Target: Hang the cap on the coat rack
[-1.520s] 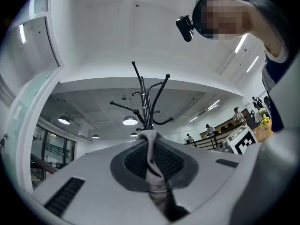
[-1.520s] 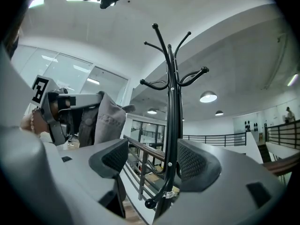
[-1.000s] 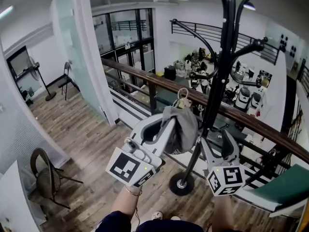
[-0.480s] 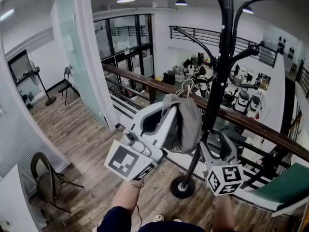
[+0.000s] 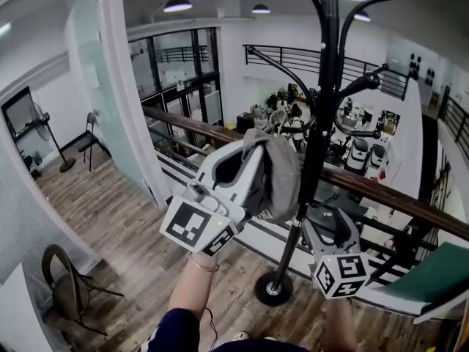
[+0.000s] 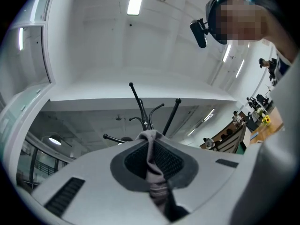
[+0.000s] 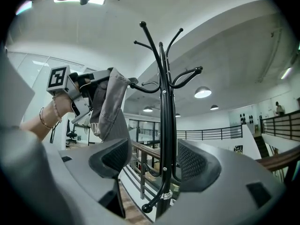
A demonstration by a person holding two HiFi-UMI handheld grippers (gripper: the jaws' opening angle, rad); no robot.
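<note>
My left gripper is raised beside the black coat rack, shut on a grey cap. The cap hangs from the jaws, close to the pole and below the upper hooks. In the left gripper view a fold of the cap is pinched between the pads, with the coat rack's hooks beyond. My right gripper sits lower, by the pole. In the right gripper view its jaws stand apart, with the coat rack's pole between them, and the cap hangs at the left.
A wooden handrail runs behind the rack, above a lower floor with desks. The rack's round base stands on the wood floor. A chair is at the lower left and a glass partition at the left.
My left gripper has lifted the cap higher and brought it nearer the rack's pole. The right gripper has stayed by the pole.
</note>
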